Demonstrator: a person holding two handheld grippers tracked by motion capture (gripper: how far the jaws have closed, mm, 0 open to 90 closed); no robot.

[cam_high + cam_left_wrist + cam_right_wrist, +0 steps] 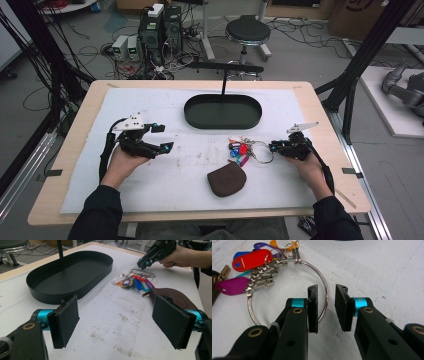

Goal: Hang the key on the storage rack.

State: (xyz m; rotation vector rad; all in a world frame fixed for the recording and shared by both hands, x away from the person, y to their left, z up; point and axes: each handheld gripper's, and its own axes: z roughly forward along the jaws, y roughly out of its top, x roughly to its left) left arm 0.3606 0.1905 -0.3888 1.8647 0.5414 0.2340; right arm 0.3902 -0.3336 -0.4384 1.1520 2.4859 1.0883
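The key ring (287,290), a large metal loop strung with coloured tags (252,259), lay flat on the white mat (150,185), just in front of the black oval tray (222,111) and a little to the tray's right. The right gripper (326,307) sat low over the loop's near right arc, its jaws narrowed to a small gap that straddled the wire; the pads did not yet press on it, and nothing was held. A brown pouch (226,178) lay near the ring, on the side away from the tray. The left gripper (115,320) hovered well left of the tray's front edge, jaws spread wide and empty, pointed toward tray and ring.
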